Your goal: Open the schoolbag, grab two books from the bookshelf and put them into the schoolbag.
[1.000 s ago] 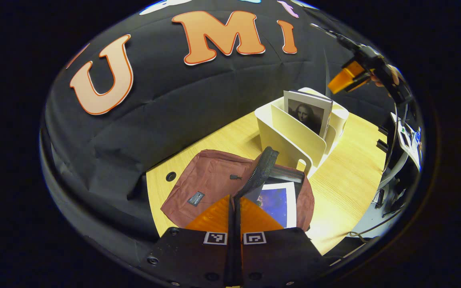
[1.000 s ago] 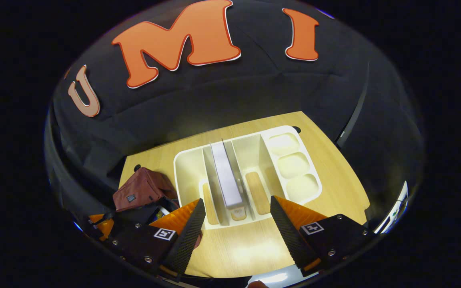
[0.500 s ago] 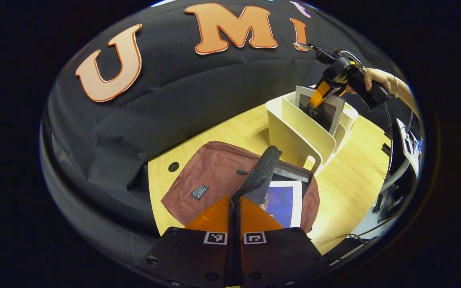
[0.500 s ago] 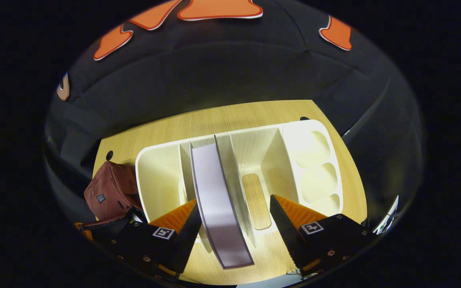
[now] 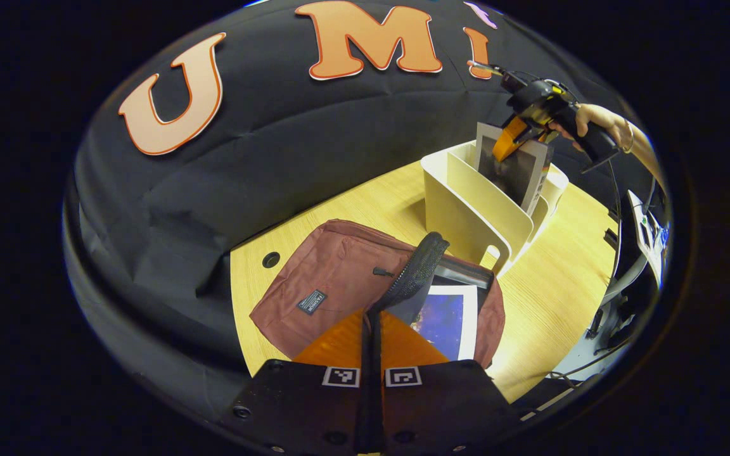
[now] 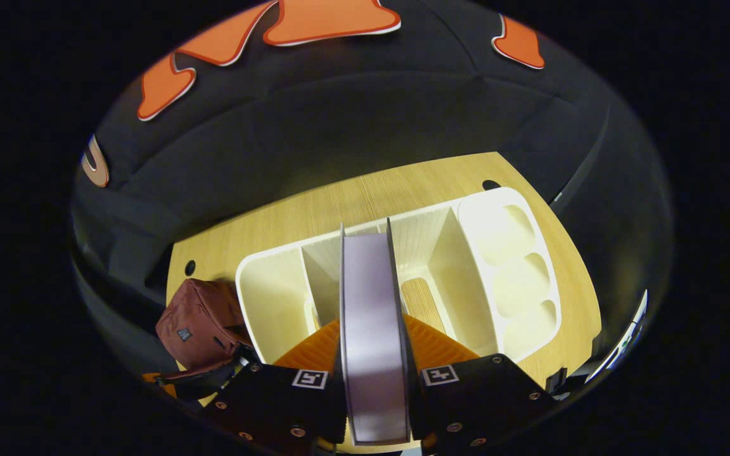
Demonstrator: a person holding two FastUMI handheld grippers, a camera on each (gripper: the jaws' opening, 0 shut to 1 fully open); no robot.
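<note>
Table: pale wood, with the bag at its near left and the shelf farther back to the right; a round cable hole sits just beside the bag.
Shelf: a cream plastic rack standing upright on the table, split by dividers into slots, with three rounded pockets along its right end as the right gripper view has it; in the left gripper view its near corner is close to the bag's open mouth.
Bag: dark red, lying flat on the table, its top flap lifted so the mouth gapes; it sits left of the shelf in the right gripper view.
Book in bag: lies flat inside the open mouth, white border around a dark blue cover, partly under the lifted flap.
Book in shelf: upright in a middle slot, top edge toward the right gripper view's camera; from the left gripper view its dark cover rises above the dividers.
Flap: black mesh-lined edge of the bag, standing up off the mouth and running back to the left gripper.
Left gripper: over the bag's near edge, jaws closed down tight with the flap's end pinched between them.
Right gripper: reaching down over the shelf, one finger on each face of the upright book and closed against it; in the left gripper view it is at the book's top edge.
Hand: holds the right gripper's handle, above and behind the shelf.
</note>
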